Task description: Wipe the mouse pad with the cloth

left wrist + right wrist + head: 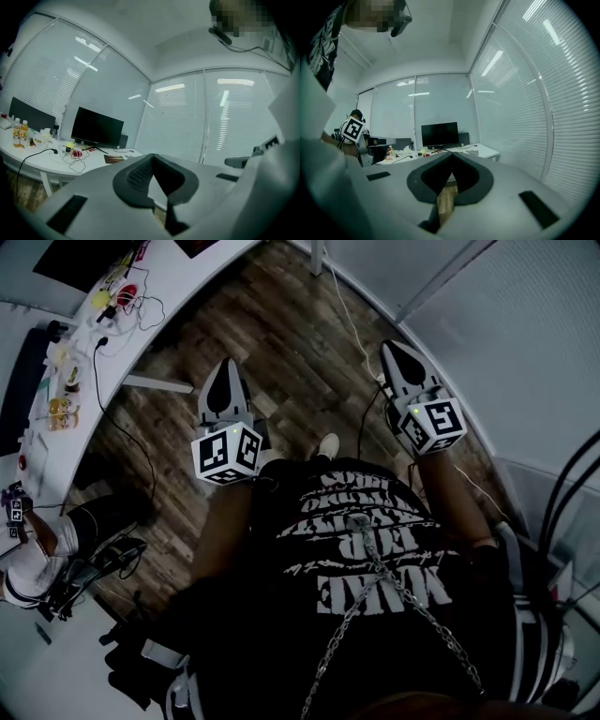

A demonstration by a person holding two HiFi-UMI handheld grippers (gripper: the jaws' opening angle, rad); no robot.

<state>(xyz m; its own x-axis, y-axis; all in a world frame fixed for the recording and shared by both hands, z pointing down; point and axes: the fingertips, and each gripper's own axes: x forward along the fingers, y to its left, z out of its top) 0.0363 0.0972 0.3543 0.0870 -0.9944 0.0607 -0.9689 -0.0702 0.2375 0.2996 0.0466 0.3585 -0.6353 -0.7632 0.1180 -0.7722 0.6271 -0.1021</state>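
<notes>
- Person's dark shirt (375, 559) is closest.
- White worktop (178, 296) sits off to the left; no cloth or mouse pad shows clearly.
- Left hand-held gripper (225, 371) and right hand-held gripper (392, 351) are both closed tight and hold nothing.
- I think the cloth will be soft and light, so pinch a bunched edge.

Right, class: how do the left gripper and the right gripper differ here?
The left gripper hangs nearer the white desk; the right gripper is beside the blinds. In the head view the right gripper reaches slightly further forward than the left gripper. Both have jaws together, hold nothing, and hang over the wood floor.
</notes>
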